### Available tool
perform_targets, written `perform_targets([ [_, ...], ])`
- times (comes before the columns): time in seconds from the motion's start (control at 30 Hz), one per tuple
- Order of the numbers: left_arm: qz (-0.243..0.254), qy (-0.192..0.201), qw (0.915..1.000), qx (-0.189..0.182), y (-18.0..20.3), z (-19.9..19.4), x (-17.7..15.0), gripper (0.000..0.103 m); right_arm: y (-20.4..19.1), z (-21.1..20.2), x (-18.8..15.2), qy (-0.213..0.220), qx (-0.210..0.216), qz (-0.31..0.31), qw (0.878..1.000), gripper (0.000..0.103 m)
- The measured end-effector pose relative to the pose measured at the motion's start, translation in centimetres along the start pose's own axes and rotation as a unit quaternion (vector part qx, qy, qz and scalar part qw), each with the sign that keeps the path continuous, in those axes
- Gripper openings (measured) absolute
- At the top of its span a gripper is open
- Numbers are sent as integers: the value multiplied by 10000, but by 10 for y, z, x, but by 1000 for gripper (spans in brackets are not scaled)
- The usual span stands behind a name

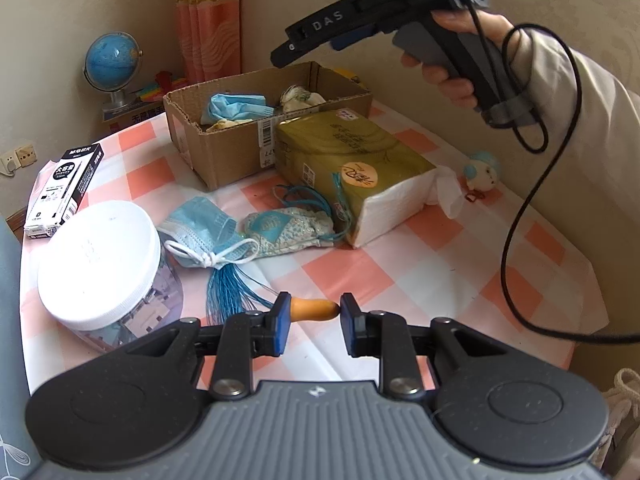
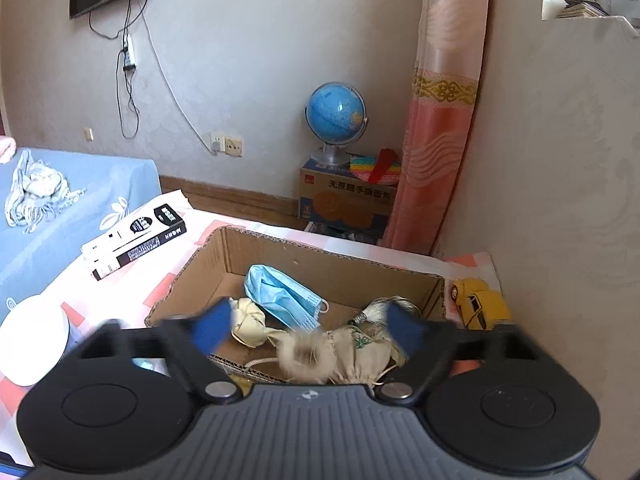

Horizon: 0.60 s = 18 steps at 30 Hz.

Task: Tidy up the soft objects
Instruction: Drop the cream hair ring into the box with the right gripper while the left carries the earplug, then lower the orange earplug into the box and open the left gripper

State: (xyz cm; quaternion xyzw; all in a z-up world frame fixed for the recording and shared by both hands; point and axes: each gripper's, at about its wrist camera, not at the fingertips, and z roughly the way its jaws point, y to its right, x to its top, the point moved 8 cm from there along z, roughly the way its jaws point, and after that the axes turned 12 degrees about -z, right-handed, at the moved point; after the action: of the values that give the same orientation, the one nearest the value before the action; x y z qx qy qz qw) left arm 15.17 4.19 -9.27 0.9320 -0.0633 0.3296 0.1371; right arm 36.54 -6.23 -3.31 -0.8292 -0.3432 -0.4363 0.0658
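My left gripper (image 1: 316, 318) is shut on a small orange gourd-shaped bead (image 1: 314, 308), low over the checked tablecloth; a blue tassel (image 1: 228, 292) trails from it to the left. Beyond lie a blue face mask (image 1: 200, 224) and a patterned pouch (image 1: 284, 228). My right gripper (image 2: 310, 326) stands wide open over the cardboard box (image 2: 320, 256), nothing pressed between its blurred blue pads. Below it in the box lie a beige drawstring pouch (image 2: 360, 356) with a fur pompom (image 2: 300, 356), a cream cloth bundle (image 2: 248, 320) and another blue mask (image 2: 280, 296).
A green tissue pack (image 1: 352, 160) leans beside the box, with a small plush toy (image 1: 482, 170) near the wall. A white-lidded jar (image 1: 100, 260) and a black-and-white carton (image 1: 60, 192) sit at the left. A yellow toy car (image 2: 480, 304) stands behind the box.
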Motion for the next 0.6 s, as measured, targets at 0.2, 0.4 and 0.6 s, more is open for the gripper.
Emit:
perform_targets([
  [0.2,-11,-16,10000,3,2,2,9,25,-5,-23,-20,-67,-85,144,9998,103],
  [0.4,-8,9,10000,46,3,1,28,25,-16,-63,-51,-225,-301,259,9990,103],
  [0.6,179,182,9995,203,4,-1,71,25,-33,-109,-86,-179,-588,288,9977,103],
])
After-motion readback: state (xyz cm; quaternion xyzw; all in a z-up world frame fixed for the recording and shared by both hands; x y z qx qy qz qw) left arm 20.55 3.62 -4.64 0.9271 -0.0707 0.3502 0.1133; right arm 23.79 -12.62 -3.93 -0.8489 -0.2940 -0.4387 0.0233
